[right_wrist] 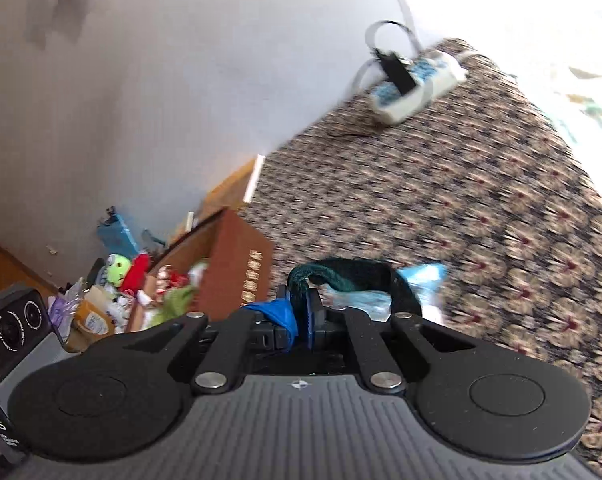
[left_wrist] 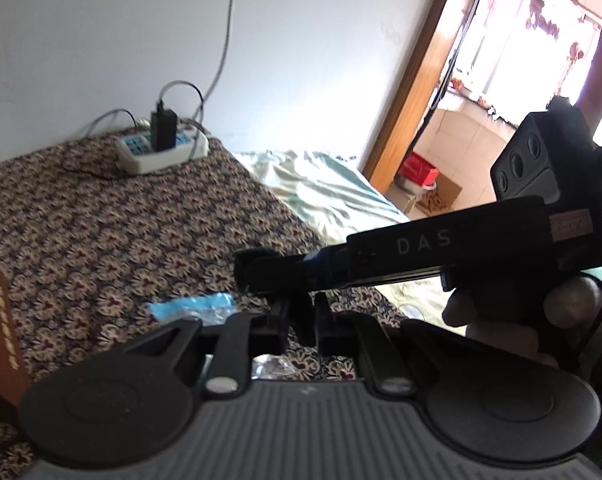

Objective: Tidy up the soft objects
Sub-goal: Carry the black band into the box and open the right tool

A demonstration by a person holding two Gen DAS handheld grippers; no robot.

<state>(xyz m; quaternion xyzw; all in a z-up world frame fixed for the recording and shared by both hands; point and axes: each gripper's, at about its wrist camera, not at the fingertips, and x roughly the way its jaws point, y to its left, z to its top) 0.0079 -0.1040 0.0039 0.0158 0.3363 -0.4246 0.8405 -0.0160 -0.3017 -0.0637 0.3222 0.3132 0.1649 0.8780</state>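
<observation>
Holding a dark green cloth strip (right_wrist: pixel 341 270) in your right gripper (right_wrist: pixel 301 320), you had its jaws pressed together on it above the patterned bedcover (right_wrist: pixel 461 200), a scrap of blue fabric (right_wrist: pixel 279 314) caught there too. Your left gripper (left_wrist: pixel 301 316) was pressed nearly shut, and I couldn't tell what it pinched. The brown box (right_wrist: pixel 237 264) at the near left already held soft toys (right_wrist: pixel 121 272). A light blue packet (left_wrist: pixel 193 306) lay on the cover, so I judged you were mid-task.

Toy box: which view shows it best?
Right wrist. The open brown box shows at lower left with its inside full of colourful toys. The left wrist view catches only one brown side at the left edge, contents hidden.
</observation>
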